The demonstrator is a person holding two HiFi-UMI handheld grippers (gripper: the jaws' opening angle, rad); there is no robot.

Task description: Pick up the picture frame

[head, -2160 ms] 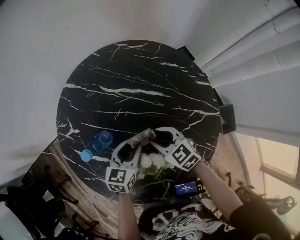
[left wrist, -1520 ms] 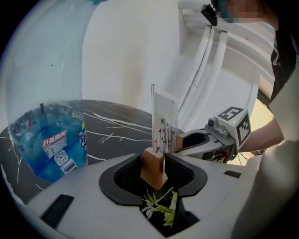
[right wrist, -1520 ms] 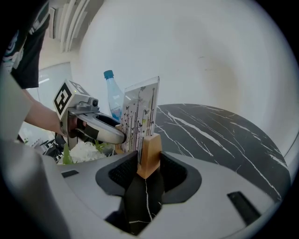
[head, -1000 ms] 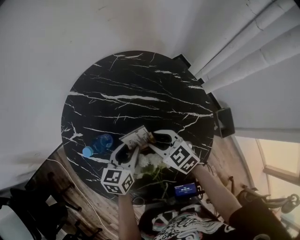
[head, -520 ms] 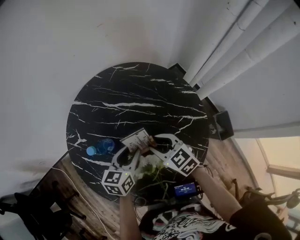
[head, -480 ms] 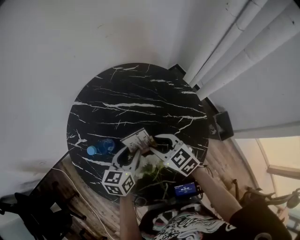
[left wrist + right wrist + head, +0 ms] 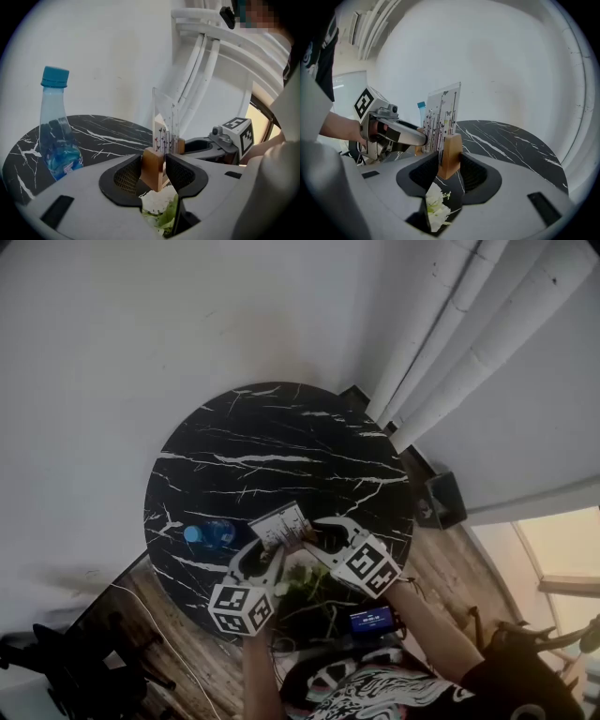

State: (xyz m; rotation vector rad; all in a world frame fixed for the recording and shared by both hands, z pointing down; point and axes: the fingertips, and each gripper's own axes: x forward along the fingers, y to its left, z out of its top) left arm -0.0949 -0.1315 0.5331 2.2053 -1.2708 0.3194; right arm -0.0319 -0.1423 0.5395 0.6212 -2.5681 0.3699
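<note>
A clear upright picture frame (image 7: 279, 524), printed with thin dark stems and small butterflies and fitted with a light wooden block at each lower end, is held between the two grippers over the near edge of the round black marble table with white veins (image 7: 281, 442). It is seen clear of the table top, with its panel standing roughly vertical.

The jaws of the left gripper (image 7: 153, 171) are pressed against one wooden block (image 7: 151, 165), which is pinched between the two dark pads. The jaws of the right gripper (image 7: 449, 161) are clamped in the same way on the other wooden block (image 7: 450, 152), at the opposite end of the frame. The two grippers are pointed toward each other, each being visible in the other's view.

A clear plastic bottle with a blue cap and blue label (image 7: 211, 533) is stood on the table near its near left edge, just beside the frame and apart from it. A bunch of white flowers with green leaves (image 7: 305, 576) is seen below the grippers, at the table's near edge. A small dark device with a lit screen (image 7: 372, 619) is seen beyond that edge, close to the person.
</note>
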